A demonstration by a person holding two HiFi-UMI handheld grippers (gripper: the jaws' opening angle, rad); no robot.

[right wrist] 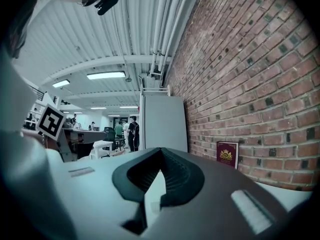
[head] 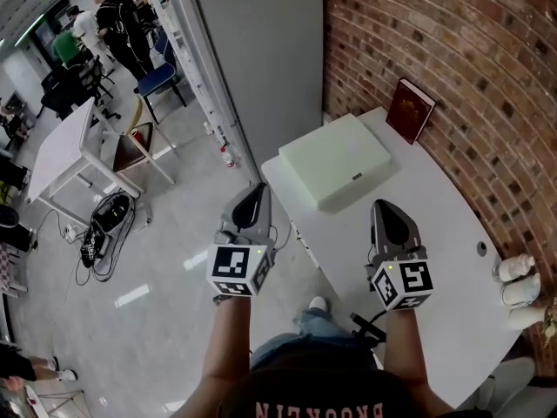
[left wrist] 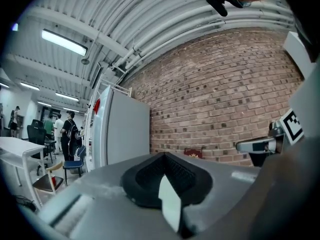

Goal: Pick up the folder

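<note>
left gripper fingers closed, empty, off the bench edge; pale green folder flat ahead-right of them, long axis slanting toward the brick wall; right gripper closed, empty, marginally nearer, I'd say.

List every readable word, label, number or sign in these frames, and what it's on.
"BROOKLYN": shirt, seen upside down, cut by the frame edge, so the spelling is unsure.
Red booklet: gold crest, print too small to read.
Folder: small edge label, unreadable.
Left gripper and right gripper: square markers only, no words.
</note>
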